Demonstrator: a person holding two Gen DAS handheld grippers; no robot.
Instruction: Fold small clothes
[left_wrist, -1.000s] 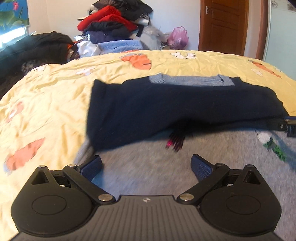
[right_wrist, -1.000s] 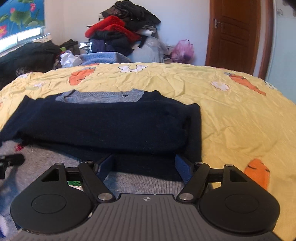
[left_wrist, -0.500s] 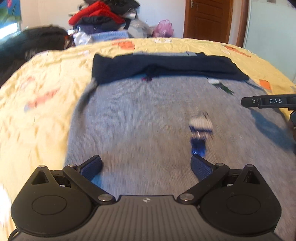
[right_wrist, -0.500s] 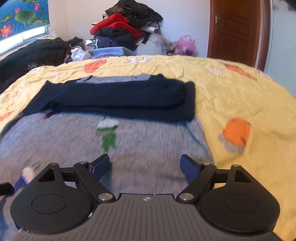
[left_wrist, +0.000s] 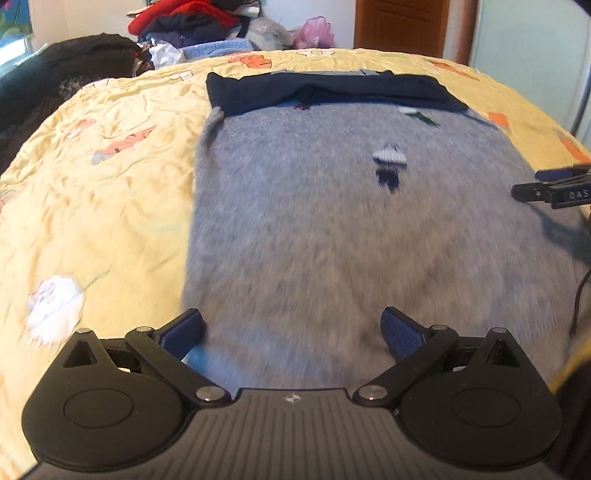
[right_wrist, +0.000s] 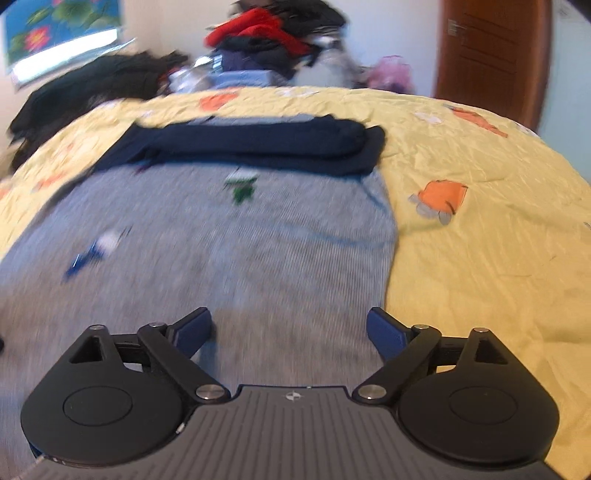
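Observation:
A grey knit sweater (left_wrist: 332, 229) lies flat on the yellow bed sheet (left_wrist: 110, 192), with its navy sleeves (left_wrist: 325, 92) folded across the far end. It also shows in the right wrist view (right_wrist: 221, 258), navy sleeves (right_wrist: 258, 147) at the far end. My left gripper (left_wrist: 291, 332) is open and empty over the sweater's near left part. My right gripper (right_wrist: 290, 330) is open and empty over the near right part; its finger (left_wrist: 546, 190) shows at the right edge of the left wrist view.
A pile of clothes (left_wrist: 192, 26) and dark garments (left_wrist: 62, 70) lie beyond the bed's far left. A wooden door (right_wrist: 491, 51) stands at the far right. The sheet (right_wrist: 480, 240) runs right of the sweater.
Both grippers have pulled back from the folded sleeves toward the sweater's near hem. The sleeves stay folded at the far end. Both stay open.

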